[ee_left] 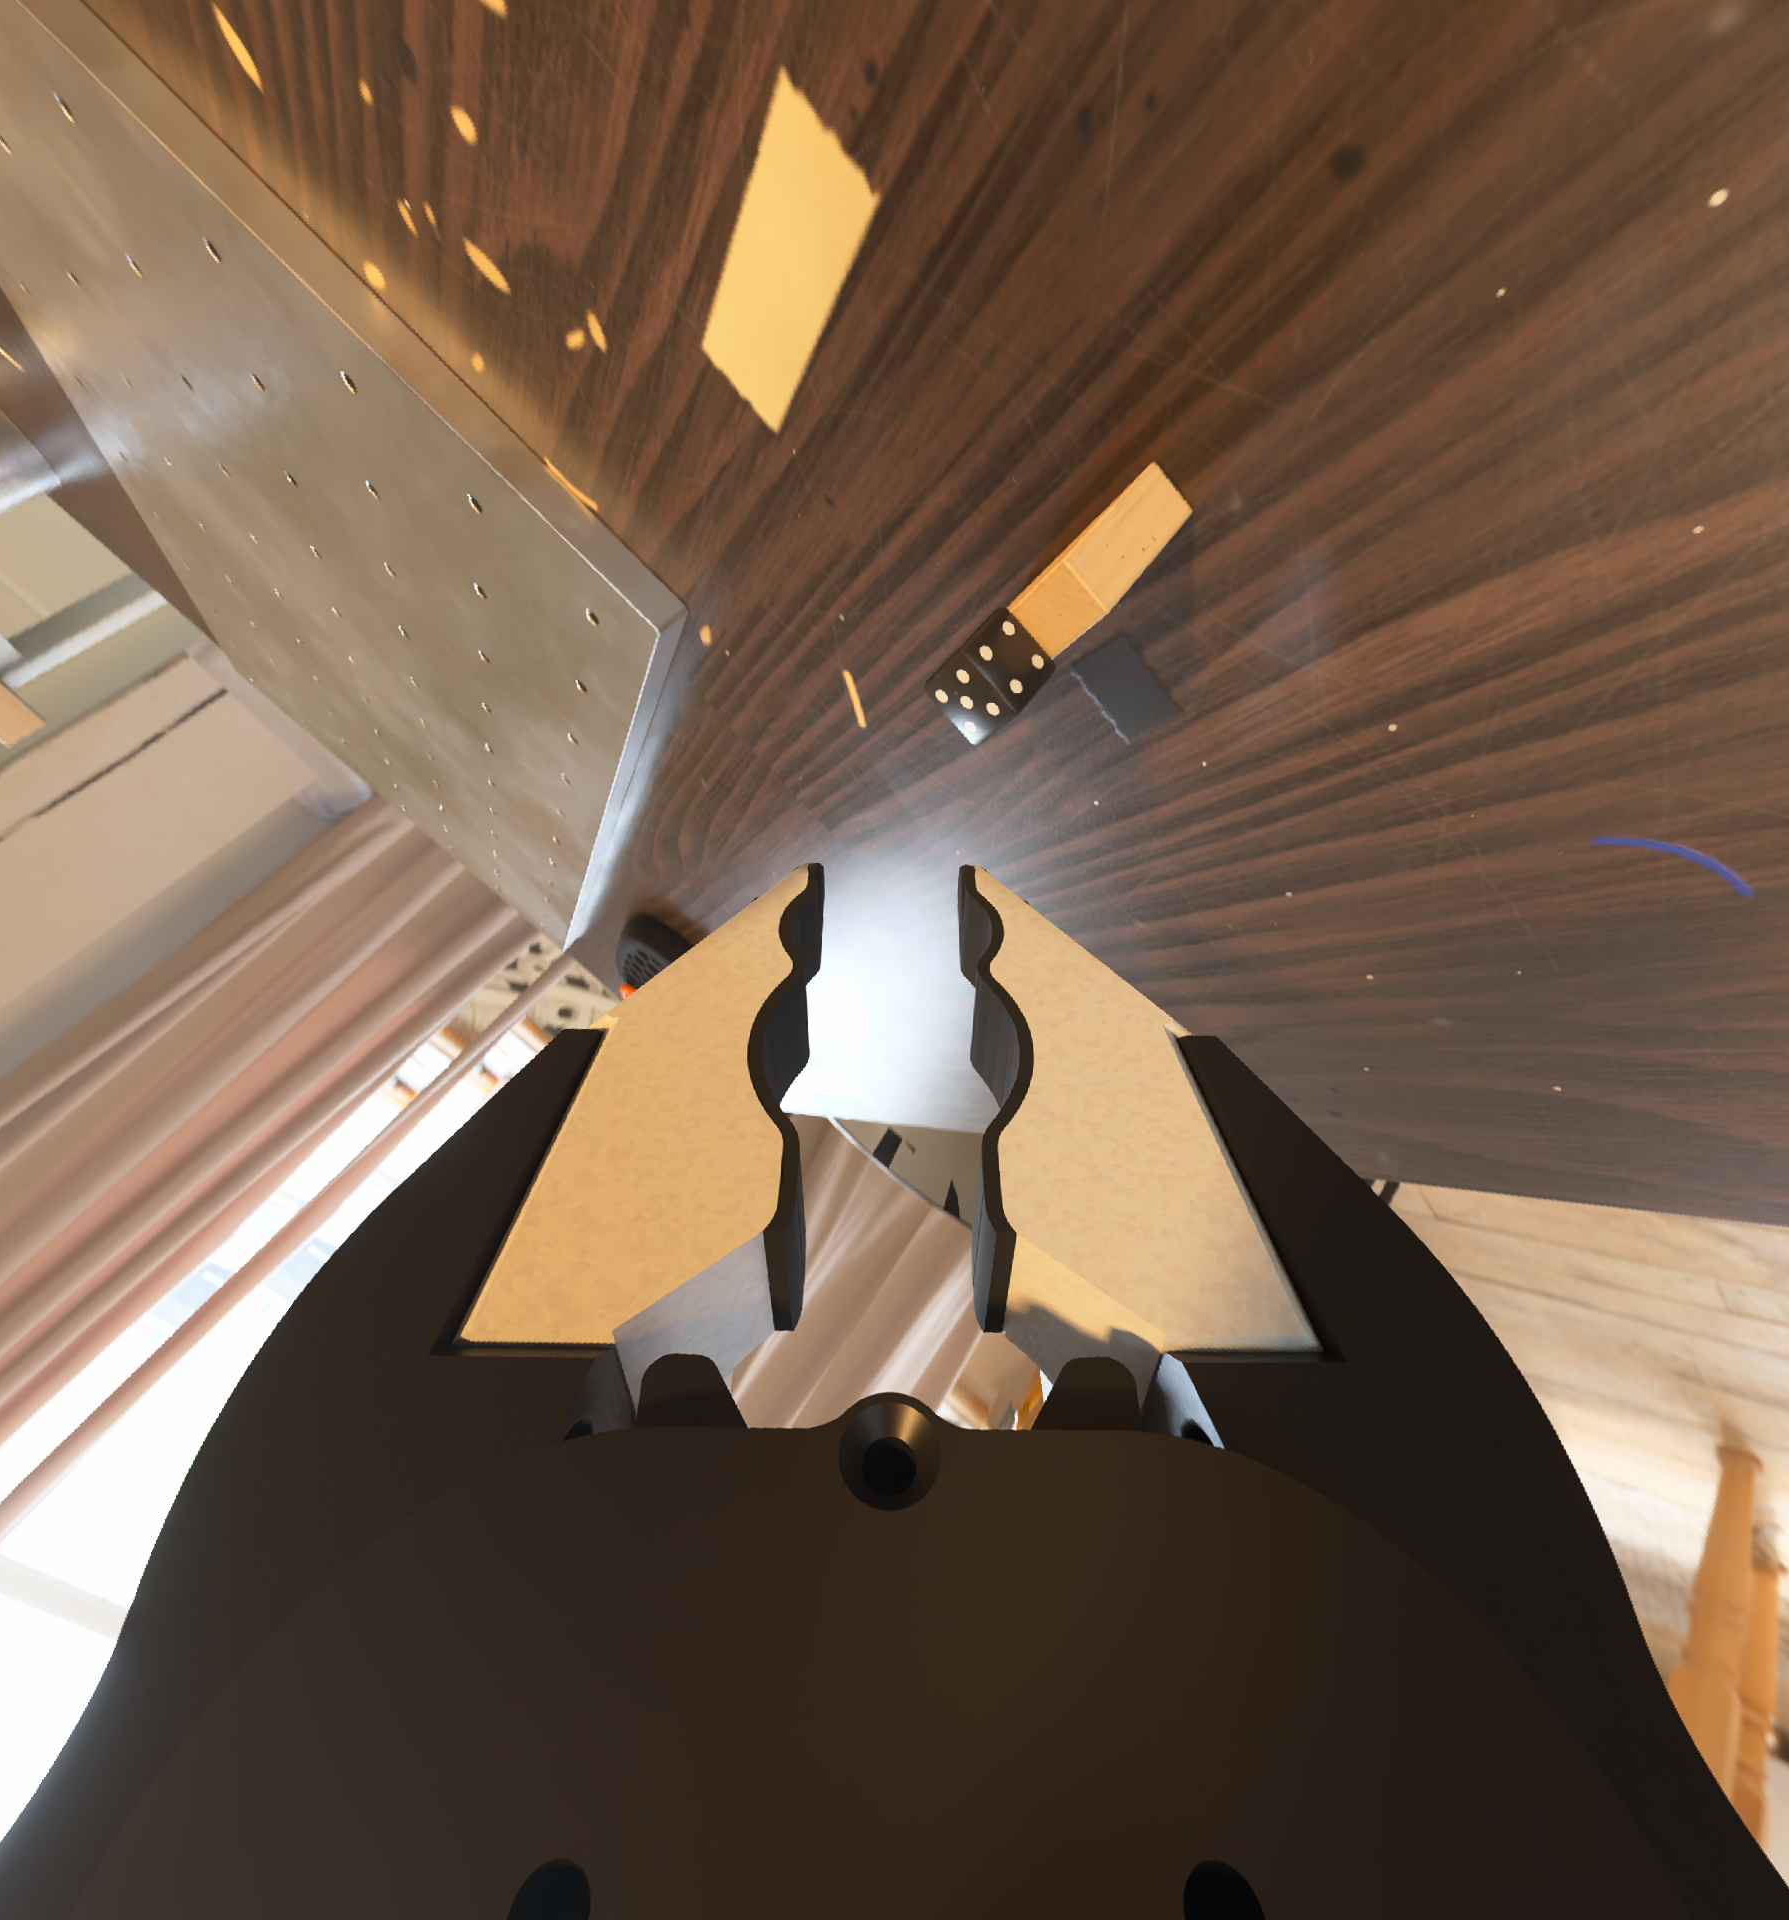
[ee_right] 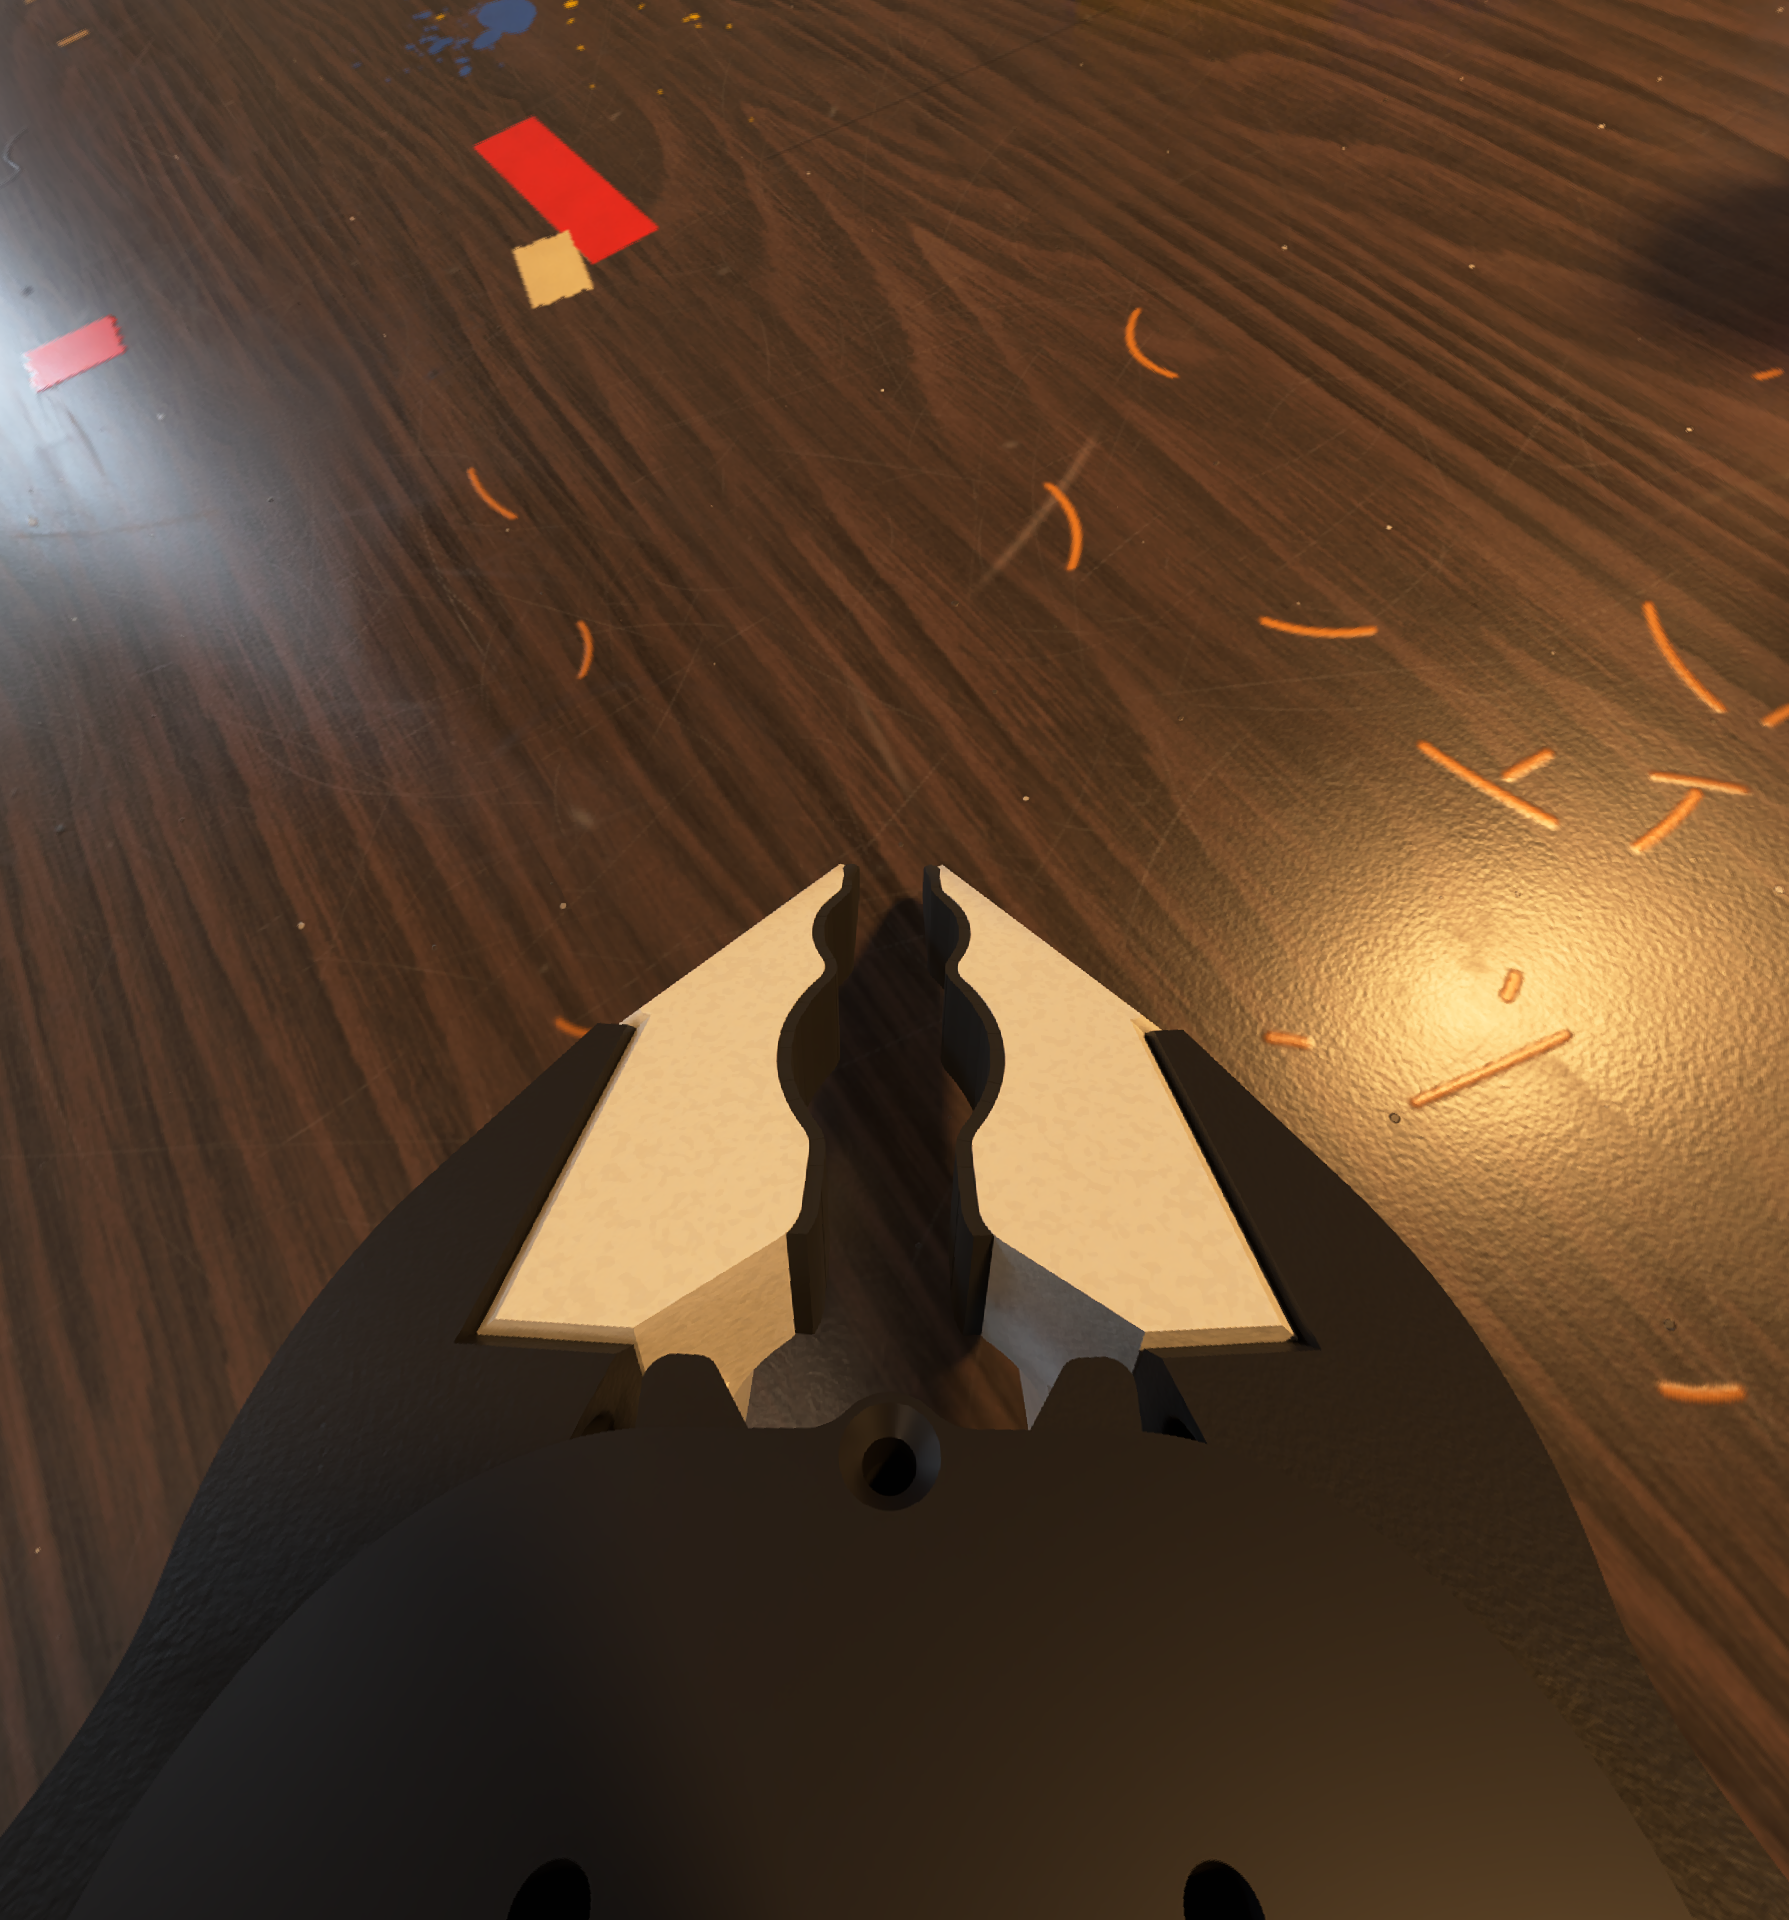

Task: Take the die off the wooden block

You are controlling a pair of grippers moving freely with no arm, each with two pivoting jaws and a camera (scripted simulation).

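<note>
One die (ee_left: 991, 676) tops one wooden block (ee_left: 1100, 561); both tongs empty.

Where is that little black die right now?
In the left wrist view, the die sits on the wooden block's end, beside a dark patch.

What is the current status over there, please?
Both claws open and empty, left claw, right claw. Black die on end of wooden block, ungrasped. Path to die clear.
</note>
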